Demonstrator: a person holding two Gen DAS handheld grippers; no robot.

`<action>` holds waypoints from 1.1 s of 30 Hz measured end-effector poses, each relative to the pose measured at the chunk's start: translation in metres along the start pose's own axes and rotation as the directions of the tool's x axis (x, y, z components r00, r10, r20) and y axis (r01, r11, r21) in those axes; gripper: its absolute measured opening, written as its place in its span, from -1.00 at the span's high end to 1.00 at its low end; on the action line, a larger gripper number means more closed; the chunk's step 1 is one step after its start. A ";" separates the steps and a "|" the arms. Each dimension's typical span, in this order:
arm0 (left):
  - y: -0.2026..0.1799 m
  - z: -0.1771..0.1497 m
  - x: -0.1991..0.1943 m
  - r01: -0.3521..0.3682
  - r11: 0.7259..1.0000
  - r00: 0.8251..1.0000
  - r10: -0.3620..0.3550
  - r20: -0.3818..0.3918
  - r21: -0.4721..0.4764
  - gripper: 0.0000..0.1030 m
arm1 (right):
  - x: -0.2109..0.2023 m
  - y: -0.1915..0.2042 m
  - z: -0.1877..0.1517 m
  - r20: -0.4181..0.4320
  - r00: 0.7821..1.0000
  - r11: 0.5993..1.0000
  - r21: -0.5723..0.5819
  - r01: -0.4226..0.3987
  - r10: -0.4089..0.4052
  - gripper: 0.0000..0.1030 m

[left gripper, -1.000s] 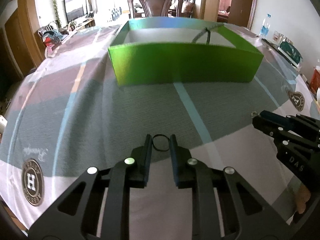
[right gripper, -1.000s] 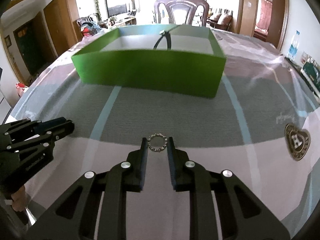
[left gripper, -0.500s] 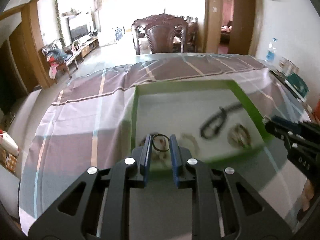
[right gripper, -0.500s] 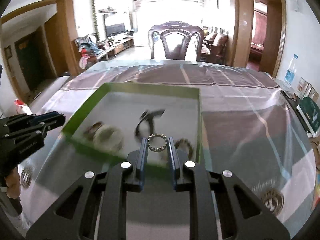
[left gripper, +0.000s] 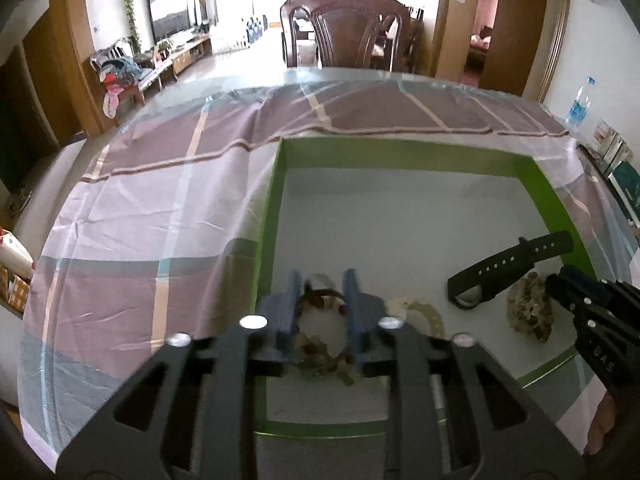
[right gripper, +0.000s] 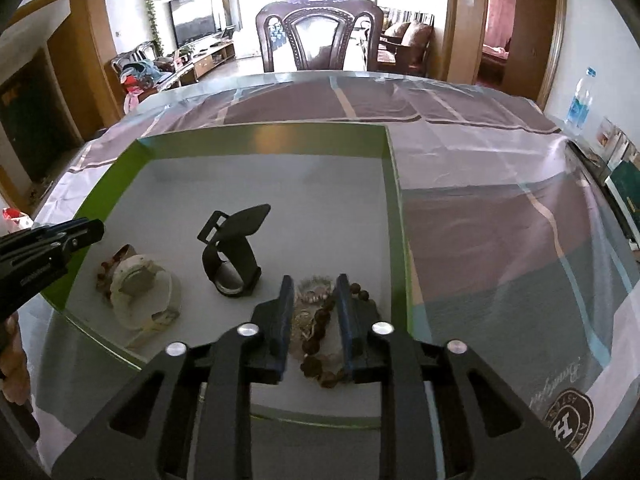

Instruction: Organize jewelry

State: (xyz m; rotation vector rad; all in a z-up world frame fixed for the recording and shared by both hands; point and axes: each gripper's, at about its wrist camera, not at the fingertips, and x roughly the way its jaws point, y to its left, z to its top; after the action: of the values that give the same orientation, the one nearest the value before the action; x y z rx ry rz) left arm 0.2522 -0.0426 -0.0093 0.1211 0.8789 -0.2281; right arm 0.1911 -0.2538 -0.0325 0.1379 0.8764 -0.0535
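Both claws hang over the green box (right gripper: 394, 184) on the clothed surface (left gripper: 160, 200), jaws opening. Left claw (left gripper: 322, 300) stands part-open above a beaded bracelet (left gripper: 320, 308); right claw (right gripper: 314, 300) part-open above a dark bead string (right gripper: 320, 320). Neither visibly grips anything. Risk: small released rings may snag on the pads, or land tangled with the beads; the black watch (right gripper: 232, 256) nearby could be knocked on withdrawal.

Black tool (left gripper: 322, 292) — blue pads (left gripper: 295, 296), silver screws.

One green open cardboard box (right gripper: 394, 168), one black strap watch (right gripper: 232, 256), one cream watch (right gripper: 140, 292), two black two-finger grippers (right gripper: 312, 316), one dark wooden carved chair (right gripper: 316, 36)
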 end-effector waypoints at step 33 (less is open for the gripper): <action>-0.035 -0.163 -0.165 -0.062 0.998 0.958 0.057 0.281 0.011 -0.91 | -0.153 0.023 -0.139 0.297 0.953 0.997 -0.026 0.074 -0.063 -0.93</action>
State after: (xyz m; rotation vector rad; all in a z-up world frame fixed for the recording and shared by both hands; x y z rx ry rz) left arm 0.0206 -0.0197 0.0146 0.1297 0.5896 -0.1917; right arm -0.0102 -0.2130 0.0000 0.0624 0.5812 -0.1203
